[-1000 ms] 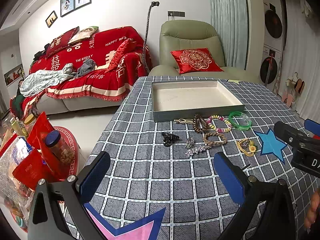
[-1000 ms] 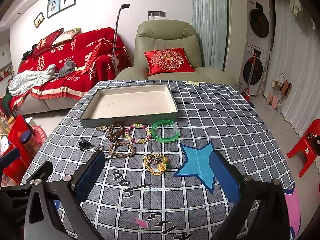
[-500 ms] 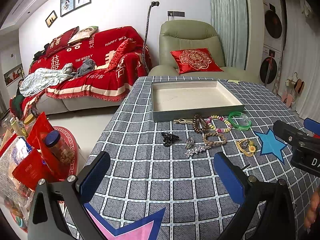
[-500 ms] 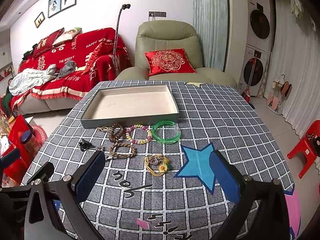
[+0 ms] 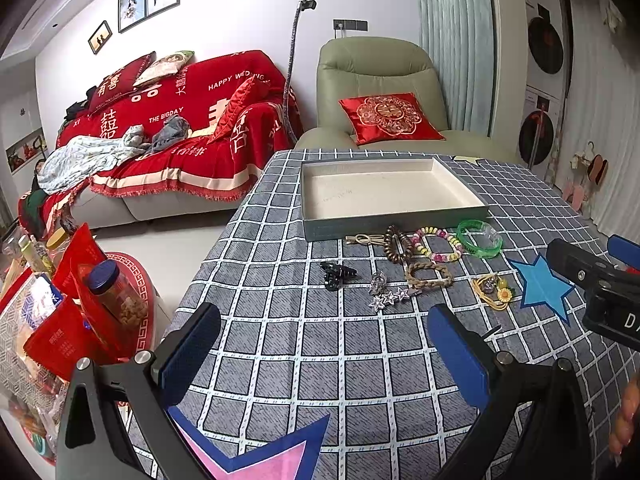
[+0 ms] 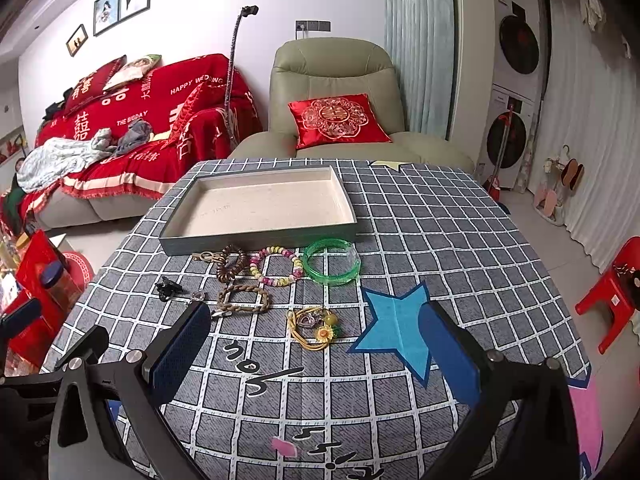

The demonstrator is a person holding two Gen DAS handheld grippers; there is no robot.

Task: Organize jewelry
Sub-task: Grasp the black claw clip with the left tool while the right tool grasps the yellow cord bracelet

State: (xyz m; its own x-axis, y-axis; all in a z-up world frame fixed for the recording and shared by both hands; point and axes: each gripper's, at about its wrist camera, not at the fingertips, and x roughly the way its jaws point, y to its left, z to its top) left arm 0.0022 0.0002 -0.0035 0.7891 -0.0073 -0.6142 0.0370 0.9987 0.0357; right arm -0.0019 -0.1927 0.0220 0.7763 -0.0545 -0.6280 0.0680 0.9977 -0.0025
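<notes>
On the far half of the grey checked tablecloth (image 6: 440, 240) lies a shallow grey tray (image 6: 256, 236) with a cream lining, holding nothing. Both grippers hover above the near part of the table. The left gripper (image 5: 324, 348) has its blue pads spread wide with only cloth between them, and the right gripper (image 6: 316, 356) is likewise wide apart and grips nothing; its black body shows at the right edge of the left wrist view.

A blue star patch (image 6: 396, 328) sits on the cloth just ahead of the right gripper's right finger, and a pink star patch (image 5: 260, 460) lies at the near edge under the left gripper.

All the jewelry lies on the cloth just near of the tray, none inside it. In the row closest to the tray wall, from right to left, are a green bangle (image 6: 331, 266), a pastel bead bracelet (image 6: 276, 266), a dark brown bead bracelet (image 6: 231, 266) and a pale beige hair clip (image 6: 206, 257). Nearer, a braided brown bracelet (image 6: 243, 299) lies below the beads, with a yellow cord piece carrying a small sunflower charm (image 6: 316, 326) to its right. Left of these sits a black claw clip (image 5: 336, 274), and beside it a silver star clip (image 5: 390, 298).
</notes>
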